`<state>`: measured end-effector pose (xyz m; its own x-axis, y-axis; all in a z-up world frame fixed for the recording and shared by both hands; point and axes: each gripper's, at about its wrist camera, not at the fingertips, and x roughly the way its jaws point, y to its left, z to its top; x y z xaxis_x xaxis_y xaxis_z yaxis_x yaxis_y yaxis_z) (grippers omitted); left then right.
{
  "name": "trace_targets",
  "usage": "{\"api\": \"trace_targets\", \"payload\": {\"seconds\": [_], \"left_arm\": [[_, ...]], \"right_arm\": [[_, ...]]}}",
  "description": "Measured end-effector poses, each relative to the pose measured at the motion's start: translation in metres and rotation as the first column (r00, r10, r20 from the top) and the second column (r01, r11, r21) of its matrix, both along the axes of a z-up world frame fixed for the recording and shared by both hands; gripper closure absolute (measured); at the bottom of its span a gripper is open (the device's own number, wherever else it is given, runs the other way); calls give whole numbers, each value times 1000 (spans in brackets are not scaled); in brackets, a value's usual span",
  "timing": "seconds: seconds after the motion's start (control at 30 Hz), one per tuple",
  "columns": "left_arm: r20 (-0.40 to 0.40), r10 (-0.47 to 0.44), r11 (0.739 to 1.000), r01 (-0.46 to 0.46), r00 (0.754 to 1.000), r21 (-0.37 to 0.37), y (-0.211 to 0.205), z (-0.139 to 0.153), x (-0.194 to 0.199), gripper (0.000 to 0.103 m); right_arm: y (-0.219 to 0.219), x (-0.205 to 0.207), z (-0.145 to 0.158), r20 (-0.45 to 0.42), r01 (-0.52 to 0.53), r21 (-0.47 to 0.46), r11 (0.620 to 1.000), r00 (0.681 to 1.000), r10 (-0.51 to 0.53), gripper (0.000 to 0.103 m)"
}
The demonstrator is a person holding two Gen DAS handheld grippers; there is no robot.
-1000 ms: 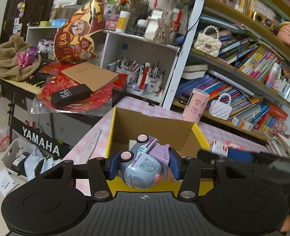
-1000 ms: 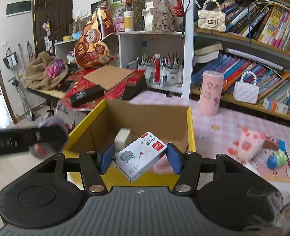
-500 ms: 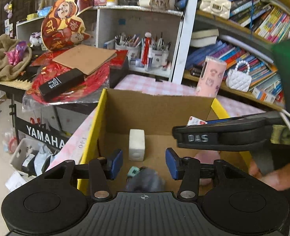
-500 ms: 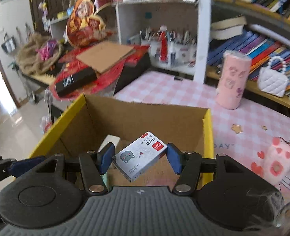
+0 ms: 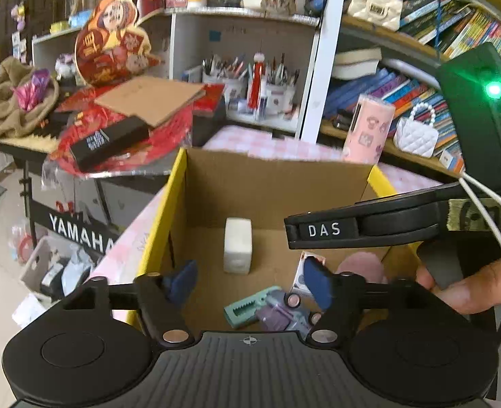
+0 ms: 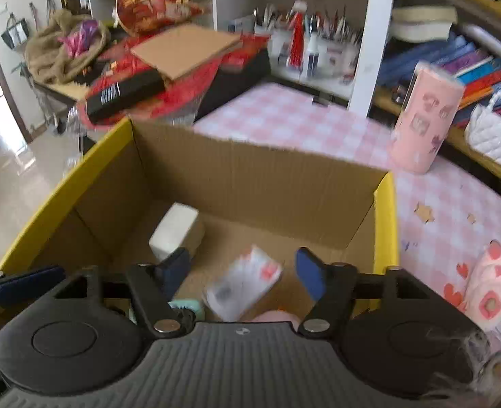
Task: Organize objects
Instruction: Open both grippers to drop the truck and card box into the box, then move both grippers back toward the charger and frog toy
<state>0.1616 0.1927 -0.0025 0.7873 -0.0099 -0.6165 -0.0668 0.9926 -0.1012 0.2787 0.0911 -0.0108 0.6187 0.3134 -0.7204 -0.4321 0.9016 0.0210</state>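
Note:
Both grippers hang over an open cardboard box with yellow outer walls (image 5: 177, 183) (image 6: 384, 224). My left gripper (image 5: 250, 284) is open, its jaws still opening, with nothing between them. The grey and purple toy truck (image 5: 284, 309) lies below it on the box floor. My right gripper (image 6: 243, 275) is open too, its jaws still opening. The small white card box (image 6: 243, 282) is blurred between and below the blue pads, free of them. A white block (image 5: 238, 250) (image 6: 177, 229), a teal toothed piece (image 5: 247, 309) and a pink fluffy thing (image 5: 362, 267) also lie inside.
The box stands on a pink checked tablecloth (image 6: 284, 119). A pink tumbler (image 6: 424, 122) and a pink plush toy (image 6: 491, 289) are to the right. Cluttered shelves and a keyboard stand piled with red items (image 5: 121, 125) lie behind. A hand (image 5: 471, 285) holds the right gripper.
Both grippers moved over the box and dipped toward it. The left one let go of the toy truck, the right one let go of the card box; both jaws widened.

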Motion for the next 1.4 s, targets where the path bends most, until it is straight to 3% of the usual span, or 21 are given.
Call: {"api": "trace_targets", "payload": {"seconds": [0.33, 0.63, 0.87, 1.2, 1.4], "left_arm": [[142, 14, 999, -18, 990, 30, 2, 32, -44, 10], [147, 63, 997, -67, 987, 24, 18, 32, -98, 6], [104, 64, 998, -65, 992, 5, 21, 19, -133, 4], [8, 92, 995, -92, 996, -38, 29, -2, -166, 3], [-9, 49, 998, -49, 999, -39, 20, -7, -179, 2]], "right_arm": [[-38, -54, 45, 175, 107, 173, 979, 975, -137, 33], [-58, -139, 47, 309, 137, 180, 974, 932, -189, 34], [-51, -186, 23, 249, 136, 111, 984, 955, -160, 34], [-44, -241, -1, 211, 156, 44, 987, 964, -162, 31], [-46, -264, -10, 186, 170, 26, 985, 967, -172, 26]]}}
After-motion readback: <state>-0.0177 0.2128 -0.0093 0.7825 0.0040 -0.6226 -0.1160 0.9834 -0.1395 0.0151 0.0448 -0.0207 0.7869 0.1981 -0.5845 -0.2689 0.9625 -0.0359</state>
